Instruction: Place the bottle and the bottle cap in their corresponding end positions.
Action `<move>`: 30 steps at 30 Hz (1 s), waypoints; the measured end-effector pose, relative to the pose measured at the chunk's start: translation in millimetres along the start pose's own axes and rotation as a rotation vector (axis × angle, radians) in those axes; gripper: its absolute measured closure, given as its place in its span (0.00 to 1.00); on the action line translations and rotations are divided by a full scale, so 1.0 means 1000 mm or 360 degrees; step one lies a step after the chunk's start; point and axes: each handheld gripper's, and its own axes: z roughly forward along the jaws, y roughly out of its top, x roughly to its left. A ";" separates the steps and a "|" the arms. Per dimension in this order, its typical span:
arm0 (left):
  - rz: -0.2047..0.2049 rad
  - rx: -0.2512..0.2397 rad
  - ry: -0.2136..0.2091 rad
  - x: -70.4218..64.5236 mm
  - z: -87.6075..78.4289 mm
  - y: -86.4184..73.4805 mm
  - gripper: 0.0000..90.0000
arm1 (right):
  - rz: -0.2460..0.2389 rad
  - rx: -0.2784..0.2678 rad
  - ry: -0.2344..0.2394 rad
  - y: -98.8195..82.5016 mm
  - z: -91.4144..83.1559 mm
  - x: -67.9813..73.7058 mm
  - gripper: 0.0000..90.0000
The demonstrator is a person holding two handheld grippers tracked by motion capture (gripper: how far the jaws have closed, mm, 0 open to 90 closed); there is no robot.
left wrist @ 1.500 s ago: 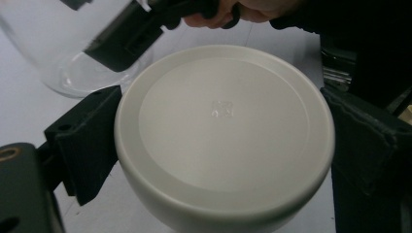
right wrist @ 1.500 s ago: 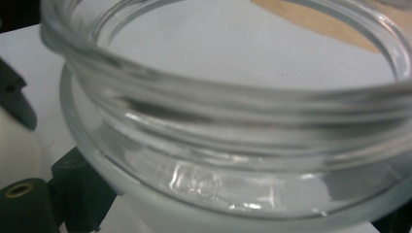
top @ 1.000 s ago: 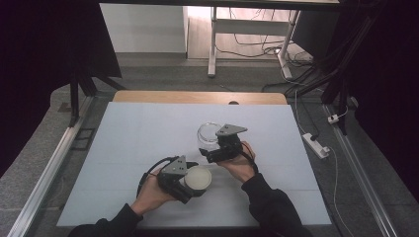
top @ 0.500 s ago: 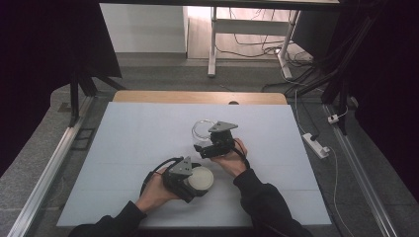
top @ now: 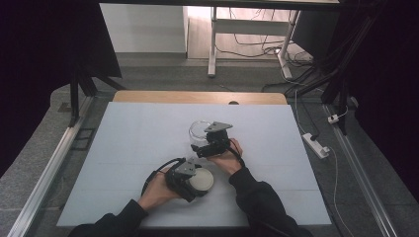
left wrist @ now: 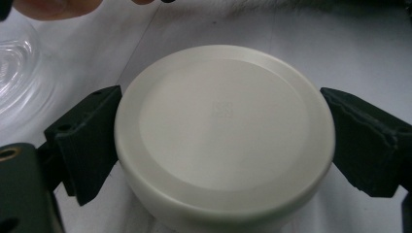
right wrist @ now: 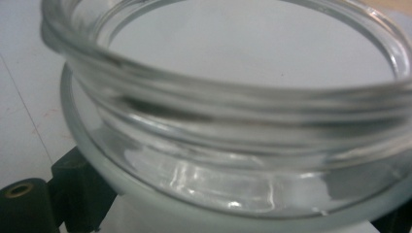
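Note:
A round cream lid [left wrist: 223, 131] sits between the two black jaws of my left gripper [left wrist: 226, 145], which is shut on its rim just above the white table surface. From above, this lid [top: 202, 180] and left gripper [top: 197, 181] are at the near middle of the table. A clear glass jar [right wrist: 233, 111], mouth open and empty, is held low on its body by my right gripper [right wrist: 233, 213]. In the high view the jar [top: 196, 131] stands just beyond the right gripper [top: 201, 144], a short way behind the lid.
The white table top [top: 123, 143] has a wooden strip [top: 197, 97] along its far edge. A power strip [top: 316, 144] lies on the floor to the right, and a metal rail [top: 44, 177] runs along the left side. Cables and desk legs stand beyond.
My right gripper has carried the glass jar a little to the left, closer to the lid. The left gripper has kept the lid nearly still.

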 end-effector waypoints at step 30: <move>-0.0170 0.0021 0.0011 0.008 0.000 -0.001 0.00 | 0.0038 0.0007 0.0046 -0.001 0.000 0.002 0.01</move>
